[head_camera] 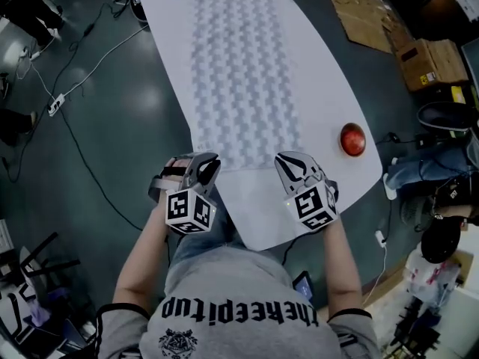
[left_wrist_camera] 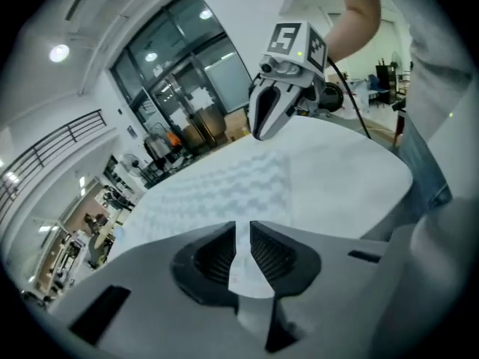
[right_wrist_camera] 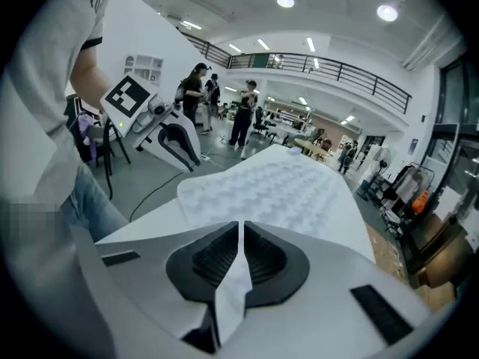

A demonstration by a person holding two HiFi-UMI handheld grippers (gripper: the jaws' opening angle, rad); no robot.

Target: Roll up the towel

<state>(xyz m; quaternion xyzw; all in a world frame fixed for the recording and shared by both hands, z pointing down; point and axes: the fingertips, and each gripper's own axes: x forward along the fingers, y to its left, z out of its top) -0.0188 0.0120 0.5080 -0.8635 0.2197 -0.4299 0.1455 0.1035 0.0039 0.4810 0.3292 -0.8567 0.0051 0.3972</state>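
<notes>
Head view showed the white table (head_camera: 333, 88) carrying the waffle-weave towel (head_camera: 243, 73), spread flat and unrolled, its near edge toward the person, likely so rolling could start there. At that edge's 2 corners, the left gripper (head_camera: 206, 172) stood barely parted and the right gripper (head_camera: 299, 172) pinched together, both empty.

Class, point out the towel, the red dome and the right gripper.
towel (head_camera: 243, 73), head view, patterned middle
red dome (head_camera: 352, 138), head view, its top
right gripper (head_camera: 287, 160), head view, between its fingertips
</notes>
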